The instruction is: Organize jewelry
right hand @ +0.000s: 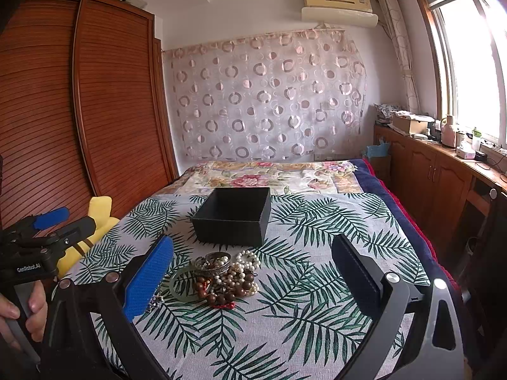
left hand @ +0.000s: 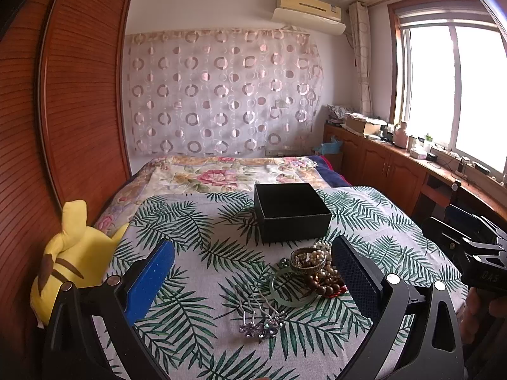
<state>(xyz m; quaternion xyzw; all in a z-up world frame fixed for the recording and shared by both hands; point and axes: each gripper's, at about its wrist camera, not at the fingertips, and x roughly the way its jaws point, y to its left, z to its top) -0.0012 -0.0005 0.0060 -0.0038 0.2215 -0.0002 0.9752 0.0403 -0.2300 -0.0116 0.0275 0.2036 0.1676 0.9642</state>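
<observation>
Jewelry pile [right hand: 221,280] sitting centre-low in the right wrist view, on the leaf-print cloth [right hand: 317,221] – pearl strands, brown wooden beads, a pale green bangle [left hand: 293,296] and an ornate metal cuff [left hand: 305,258] all heaped together and touching. Flowered hairpins [left hand: 263,323] lying a bit apart from the heap, lower centre in the left wrist view, probably the easiest single pick since nothing is tangled round them.

Black box [right hand: 233,218] just behind the pile, open top, nothing visible inside from this angle – looks like the destination, parked near so each piece only needs a short hop.

Left gripper [left hand: 253,281] hovering over the hairpins and bangle, fingers spread wide, nothing between the pads. Right gripper [right hand: 253,278] aimed straight at the heap, fingers also spread wide and holding nothing. Both poised low and pointed forward, presumably to frame a target before closing. Looks like the very start, with nothing sorted yet.

Further out: yellow plush toy [left hand: 68,253] at the left edge of the bed, floral quilt [right hand: 269,177] beyond the box, wooden wardrobe [right hand: 79,110] filling the left of the frame, circle-patterned curtain [right hand: 269,101] on the far wall, bright window upper right.

Tricky bit, probably: the beads and pearls are interlocked, so grabbing one strand could drag the rest along.
</observation>
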